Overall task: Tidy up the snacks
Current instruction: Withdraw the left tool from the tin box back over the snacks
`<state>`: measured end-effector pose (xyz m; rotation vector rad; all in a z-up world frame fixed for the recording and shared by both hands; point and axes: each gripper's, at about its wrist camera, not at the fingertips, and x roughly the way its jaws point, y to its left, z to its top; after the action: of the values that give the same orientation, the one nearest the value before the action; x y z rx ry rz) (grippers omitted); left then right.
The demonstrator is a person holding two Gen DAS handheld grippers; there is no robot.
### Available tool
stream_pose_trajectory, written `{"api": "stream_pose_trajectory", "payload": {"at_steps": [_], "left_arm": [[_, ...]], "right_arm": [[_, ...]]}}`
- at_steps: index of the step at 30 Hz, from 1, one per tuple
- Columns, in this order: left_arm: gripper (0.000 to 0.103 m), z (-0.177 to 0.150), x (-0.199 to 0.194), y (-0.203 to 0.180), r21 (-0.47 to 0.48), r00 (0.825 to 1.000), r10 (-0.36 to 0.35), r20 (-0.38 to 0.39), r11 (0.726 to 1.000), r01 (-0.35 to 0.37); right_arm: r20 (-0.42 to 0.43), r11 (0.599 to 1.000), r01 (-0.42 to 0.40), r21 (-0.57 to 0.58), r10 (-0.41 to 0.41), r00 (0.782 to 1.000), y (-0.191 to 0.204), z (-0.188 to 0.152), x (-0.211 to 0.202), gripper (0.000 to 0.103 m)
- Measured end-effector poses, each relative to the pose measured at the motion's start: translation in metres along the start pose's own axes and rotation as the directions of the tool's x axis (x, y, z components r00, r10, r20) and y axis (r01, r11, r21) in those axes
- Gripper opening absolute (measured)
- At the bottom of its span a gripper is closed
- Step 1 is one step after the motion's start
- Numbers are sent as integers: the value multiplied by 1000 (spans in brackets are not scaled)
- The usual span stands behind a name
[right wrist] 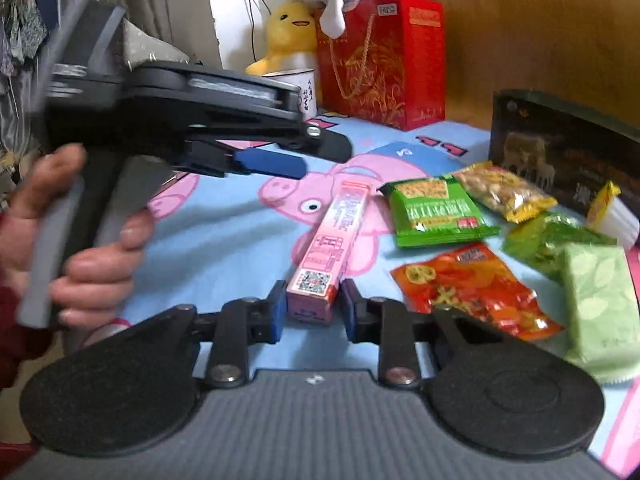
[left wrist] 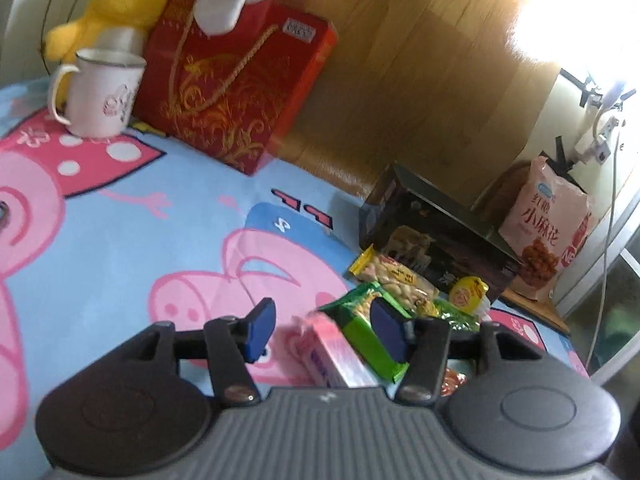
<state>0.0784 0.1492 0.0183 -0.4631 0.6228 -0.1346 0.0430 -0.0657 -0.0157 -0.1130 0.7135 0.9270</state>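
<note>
From left to right in the right wrist view: a hand (right wrist: 80, 240) holds the left gripper (right wrist: 272, 162) above a cartoon pig blanket (right wrist: 224, 248), its fingers spread with nothing between them. The right gripper (right wrist: 314, 312) is closed around the near end of a long pink box (right wrist: 332, 240). Green (right wrist: 438, 212), yellow (right wrist: 504, 192) and red (right wrist: 476, 288) snack packets lie beside a dark box (right wrist: 568, 156).

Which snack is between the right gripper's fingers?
The long pink box. Its near end sits between the right gripper fingers; the green, yellow and red packets lie off to the side.
</note>
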Motion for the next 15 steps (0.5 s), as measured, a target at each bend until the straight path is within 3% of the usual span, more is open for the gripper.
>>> {"api": "stream_pose_trajectory", "payload": {"at_steps": [4,7,8,10,15], "left_arm": [[53,-13,-4,-16,62,1000,-7,-12,998,7],[54,-27,-11,-26,124,999,37,-13,992,-35],[55,-32,-13,-30,145,998,59,-12,988,-57],[56,-39,-15,-37,185,994,111,-4,977,-109],[59,-46,-15,-41,220,979,204,14,954,-202]], "right_arm": [[-25,993,-82,-82,80,997,-6,-23,-39,29],[-16,996,-1,-85,0,1000,-17,-42,-67,32],[-2,996,67,-50,-68,998,-27,-48,-78,37],[32,992,123,24,-124,992,-40,-55,-96,49],[150,965,95,245,-134,980,-64,-79,-125,53]]}}
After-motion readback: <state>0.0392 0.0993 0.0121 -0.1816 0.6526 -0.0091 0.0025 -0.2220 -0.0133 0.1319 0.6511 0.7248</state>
